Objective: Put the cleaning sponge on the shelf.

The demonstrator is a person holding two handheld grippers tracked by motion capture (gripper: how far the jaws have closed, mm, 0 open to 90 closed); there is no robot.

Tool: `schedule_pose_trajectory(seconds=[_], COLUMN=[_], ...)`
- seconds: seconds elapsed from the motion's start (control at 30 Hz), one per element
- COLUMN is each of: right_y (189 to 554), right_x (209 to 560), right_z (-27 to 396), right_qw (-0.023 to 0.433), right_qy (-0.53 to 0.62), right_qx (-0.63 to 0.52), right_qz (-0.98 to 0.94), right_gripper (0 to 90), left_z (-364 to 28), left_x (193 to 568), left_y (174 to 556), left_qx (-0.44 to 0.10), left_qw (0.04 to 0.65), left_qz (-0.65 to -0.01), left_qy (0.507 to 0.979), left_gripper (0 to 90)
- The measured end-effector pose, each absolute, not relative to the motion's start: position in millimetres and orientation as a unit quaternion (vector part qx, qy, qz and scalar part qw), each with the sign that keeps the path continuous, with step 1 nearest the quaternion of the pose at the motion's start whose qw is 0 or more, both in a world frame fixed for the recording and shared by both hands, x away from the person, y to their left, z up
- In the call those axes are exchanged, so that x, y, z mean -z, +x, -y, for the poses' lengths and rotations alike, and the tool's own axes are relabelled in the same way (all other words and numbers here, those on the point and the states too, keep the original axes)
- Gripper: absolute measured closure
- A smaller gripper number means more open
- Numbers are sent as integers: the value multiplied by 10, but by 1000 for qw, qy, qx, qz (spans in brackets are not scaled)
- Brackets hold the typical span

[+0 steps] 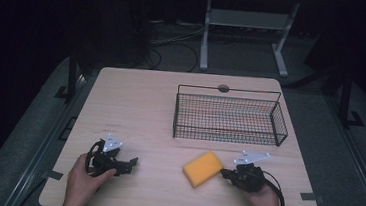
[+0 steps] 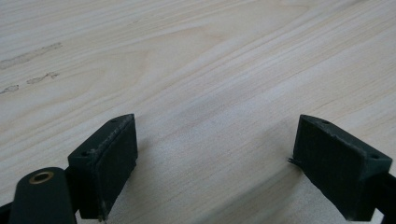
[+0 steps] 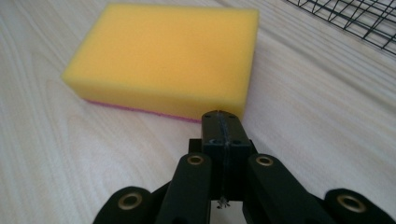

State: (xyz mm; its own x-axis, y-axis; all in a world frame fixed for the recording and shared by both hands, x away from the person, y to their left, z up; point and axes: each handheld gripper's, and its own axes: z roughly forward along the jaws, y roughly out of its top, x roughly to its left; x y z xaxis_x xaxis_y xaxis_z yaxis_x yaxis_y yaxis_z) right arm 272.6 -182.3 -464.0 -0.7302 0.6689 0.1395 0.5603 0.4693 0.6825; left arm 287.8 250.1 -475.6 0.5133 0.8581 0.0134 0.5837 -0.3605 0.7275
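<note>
- Resting nearest on the bench [image 1: 135, 104], the left gripper [image 1: 126, 164] had its fingers [image 2: 105, 163] spread over bare wood.
- The right gripper [image 1: 225, 173], fingers [image 3: 223, 135] pressed together and empty, pointed at the sponge [image 1: 203, 168] just ahead, its long axis slanting toward the basket [image 1: 230, 118].
- The right gripper view revealed the sponge's pink underside.

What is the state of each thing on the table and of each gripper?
Sponge: flat on the table, yellow side up, outside the basket.
Basket: upright, nothing inside.
Left gripper: open, nothing between the jaws.
Right gripper: shut, holding nothing, tips at the sponge's edge.
</note>
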Motion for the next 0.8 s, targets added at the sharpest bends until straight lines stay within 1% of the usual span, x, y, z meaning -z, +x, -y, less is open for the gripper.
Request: schedule_pose_trajectory(seconds=[0.63, 0.8], right_y=[3046, 3055], right_x=[4650, 4647], right_z=[1629, 1620], right_qw=[85, 83], right_qy=[353, 353], right_qx=[-364, -362], right_qz=[-858, -859], right_gripper=[898, 898], left_z=[-2501, -2501], left_x=[4756, 4756], left_y=[2873, 2872], left_qx=[-200, -200], left_qw=[342, 342], left_qz=[-451, -451], left_qy=[800, 800], left_gripper=[129, 129])
